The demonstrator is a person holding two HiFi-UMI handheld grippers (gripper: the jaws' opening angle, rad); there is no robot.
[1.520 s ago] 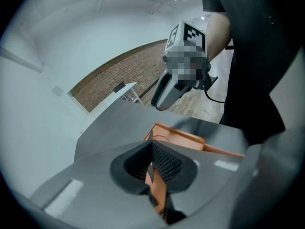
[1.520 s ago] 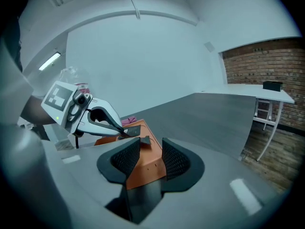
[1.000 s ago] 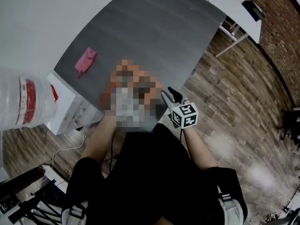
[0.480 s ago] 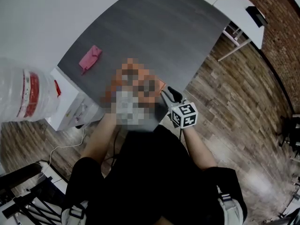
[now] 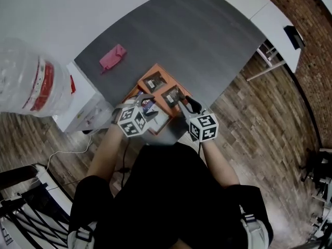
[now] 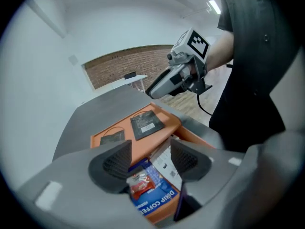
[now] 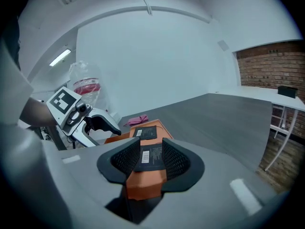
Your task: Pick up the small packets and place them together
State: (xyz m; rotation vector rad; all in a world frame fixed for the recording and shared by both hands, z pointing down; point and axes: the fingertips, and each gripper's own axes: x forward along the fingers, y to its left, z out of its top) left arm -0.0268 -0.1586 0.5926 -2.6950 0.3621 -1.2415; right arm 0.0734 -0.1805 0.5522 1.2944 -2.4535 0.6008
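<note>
An orange box [image 5: 136, 91] sits at the grey table's near edge. Two black packets [image 5: 154, 81] [image 5: 171, 95] lie on it. In the left gripper view a small red packet [image 6: 143, 184] rests on a blue drip-coffee packet [image 6: 159, 203], next to a white one [image 6: 164, 163]. My left gripper [image 6: 150, 159] hangs over them; its jaws have just opened wide and neither pad touches the red packet below the gap. My right gripper [image 7: 151, 156] is shut on the box's near corner [image 7: 143, 185], where a black packet [image 7: 152, 152] lies between the pads.
A pink cloth-like thing [image 5: 113, 57] lies at the table's far left. A big water bottle [image 5: 31, 82] stands on a white cabinet [image 5: 78, 113] left of the table. Wooden floor and a white desk [image 5: 275, 19] are to the right.
A mosaic patch hid the box and left gripper before; now both show, with the left gripper over the box's near end. The table has shifted in view. The right gripper keeps its place.
</note>
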